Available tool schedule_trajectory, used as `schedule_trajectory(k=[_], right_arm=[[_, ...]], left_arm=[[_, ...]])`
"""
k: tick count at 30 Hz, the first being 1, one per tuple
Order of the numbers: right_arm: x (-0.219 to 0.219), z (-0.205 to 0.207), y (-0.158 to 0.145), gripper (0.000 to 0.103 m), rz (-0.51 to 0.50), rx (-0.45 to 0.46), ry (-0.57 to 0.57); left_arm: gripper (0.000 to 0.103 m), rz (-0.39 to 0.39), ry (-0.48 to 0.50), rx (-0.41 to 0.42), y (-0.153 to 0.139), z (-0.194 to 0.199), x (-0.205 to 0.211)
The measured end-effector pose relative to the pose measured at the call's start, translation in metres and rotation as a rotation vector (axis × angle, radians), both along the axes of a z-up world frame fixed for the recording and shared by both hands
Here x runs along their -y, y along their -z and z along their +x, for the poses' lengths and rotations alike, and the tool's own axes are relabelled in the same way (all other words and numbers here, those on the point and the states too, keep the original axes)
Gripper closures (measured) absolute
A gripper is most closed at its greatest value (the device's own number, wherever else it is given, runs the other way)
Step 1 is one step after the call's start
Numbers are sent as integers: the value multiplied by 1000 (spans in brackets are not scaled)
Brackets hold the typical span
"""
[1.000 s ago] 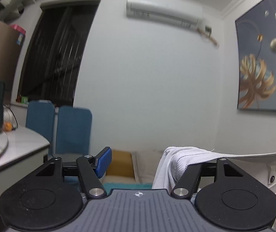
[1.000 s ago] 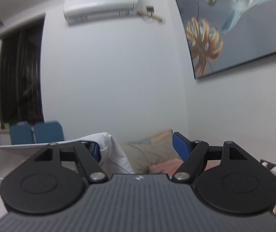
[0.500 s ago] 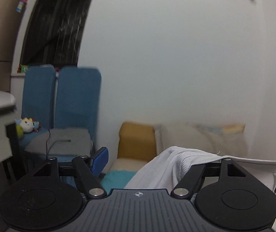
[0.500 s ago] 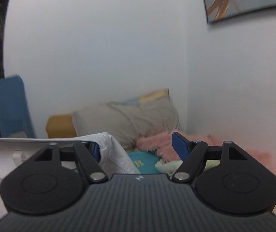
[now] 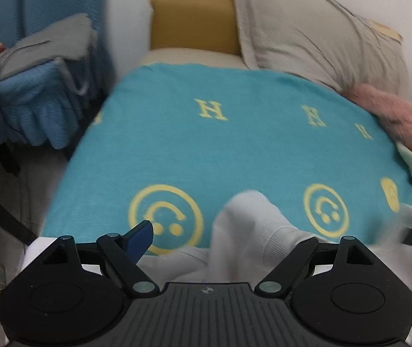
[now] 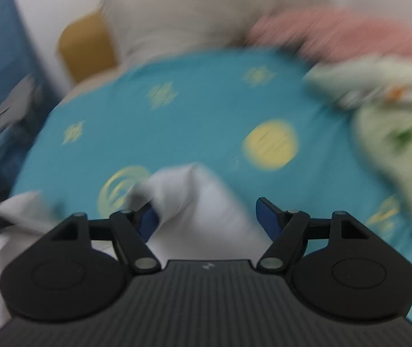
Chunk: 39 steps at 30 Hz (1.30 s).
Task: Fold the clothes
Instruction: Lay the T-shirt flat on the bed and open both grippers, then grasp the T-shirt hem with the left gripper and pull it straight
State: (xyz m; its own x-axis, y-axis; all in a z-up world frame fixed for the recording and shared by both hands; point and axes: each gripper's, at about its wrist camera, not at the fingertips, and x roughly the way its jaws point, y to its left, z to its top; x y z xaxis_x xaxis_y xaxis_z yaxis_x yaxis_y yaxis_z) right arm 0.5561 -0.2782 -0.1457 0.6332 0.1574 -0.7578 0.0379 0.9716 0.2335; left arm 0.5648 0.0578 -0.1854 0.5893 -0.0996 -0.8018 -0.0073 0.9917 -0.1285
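A white garment (image 5: 249, 225) hangs from both grippers over a teal blanket (image 5: 234, 133) with yellow smiley faces. In the left wrist view my left gripper (image 5: 223, 237) has its jaws wide apart; the cloth drapes over its right finger, and the blue left fingertip (image 5: 140, 237) is bare. In the right wrist view, which is blurred, my right gripper (image 6: 208, 217) also stands wide apart, with the white garment (image 6: 194, 202) draped over its left finger (image 6: 148, 219) and down between the jaws. The rest of the garment is hidden below the grippers.
A beige pillow (image 5: 315, 34) and mustard cushion (image 5: 194, 14) lie at the bed head. A pink furry throw (image 5: 393, 115) and pale green bedding (image 6: 393, 133) lie at the right. Blue chairs with grey and blue cloth (image 5: 32, 66) stand left of the bed.
Both grippers have tipped down from facing the wall to facing the bed, carrying the white garment down towards the teal blanket. The jaws stay wide apart.
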Motion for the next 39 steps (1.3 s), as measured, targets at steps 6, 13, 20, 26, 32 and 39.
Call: schedule_trajectory(k=[6,13,20,26,32,39], right_arm=[[-12,-40,-30,26,62,39,-13],[-24,-163,-69,26,-17,157,46],[-7,-339,-85,26,69,149,117],[2,-424,-66,25,168,165,122],[2,-396,-24,25,137,141,113],[20,-369,2,25,180,170,155]], left_arm=[[2,54,72,64,-29,-40,8],[2,213,118,184,-55,-122,35],[0,199,15,237,-70,-177,51],[0,210,-43,236,-68,-180,56],[0,66,-67,303,-75,-155,49],[3,13,22,332,-87,-66,105]])
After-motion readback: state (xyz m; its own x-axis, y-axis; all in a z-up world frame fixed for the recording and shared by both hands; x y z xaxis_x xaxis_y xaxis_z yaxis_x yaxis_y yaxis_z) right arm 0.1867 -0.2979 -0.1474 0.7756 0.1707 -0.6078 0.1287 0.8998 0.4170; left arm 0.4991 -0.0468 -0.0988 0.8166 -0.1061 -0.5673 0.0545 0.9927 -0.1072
